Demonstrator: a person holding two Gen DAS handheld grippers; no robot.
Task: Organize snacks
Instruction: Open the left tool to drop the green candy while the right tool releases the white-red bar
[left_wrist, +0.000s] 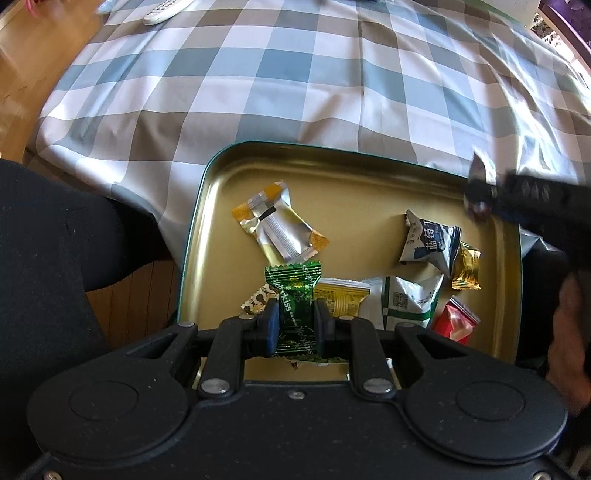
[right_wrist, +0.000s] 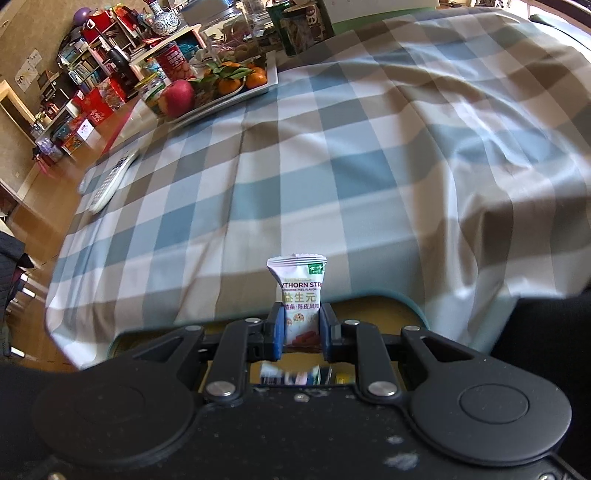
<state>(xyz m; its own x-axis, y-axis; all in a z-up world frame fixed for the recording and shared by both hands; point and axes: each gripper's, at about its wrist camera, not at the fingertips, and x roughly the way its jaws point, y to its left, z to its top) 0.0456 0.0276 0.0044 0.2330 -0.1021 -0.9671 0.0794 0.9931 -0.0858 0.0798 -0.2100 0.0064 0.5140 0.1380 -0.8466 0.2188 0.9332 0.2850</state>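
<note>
Both hands are loaded right now. The left tongs (left_wrist: 295, 325) are pinched narrow on a green candy wrapper (left_wrist: 295, 295), gripped across its middle so the twisted end sticks up ahead of the pads, and they hang low over the near edge of the gold tin tray (left_wrist: 369, 173). That tray sits off the near edge of the surface (left_wrist: 295, 74), seemingly on the person's lap, which I'd guess keeps the loose snacks in easy reach of both hands.

In the tray there's a silver and orange packet (left_wrist: 277, 225) toward the far left corner, a white and navy packet (left_wrist: 430, 240) by the right wall with a small gold candy (left_wrist: 467, 271) touching it. A white and green packet (left_wrist: 410, 299), a yellow packet (left_wrist: 341, 299) and a red packet (left_wrist: 456, 321) crowd the near right corner.

The right tongs (right_wrist: 303, 332) are closed on a white hawthorn strip packet (right_wrist: 301, 288), clamped at its lower half so it stands upright, printed face to the camera. It's lifted above the tray's far edge, with the checked cloth beyond. From the left view the right tool shows only as a dark blur over the tray's far right corner.

My read: each hand has picked one snack out of the pile, and the sorting destination isn't obvious. A fruit tray (right_wrist: 236, 92) and a remote control (right_wrist: 107, 184) occupy the surface's far left corner; the rest of the cloth is bare.
</note>
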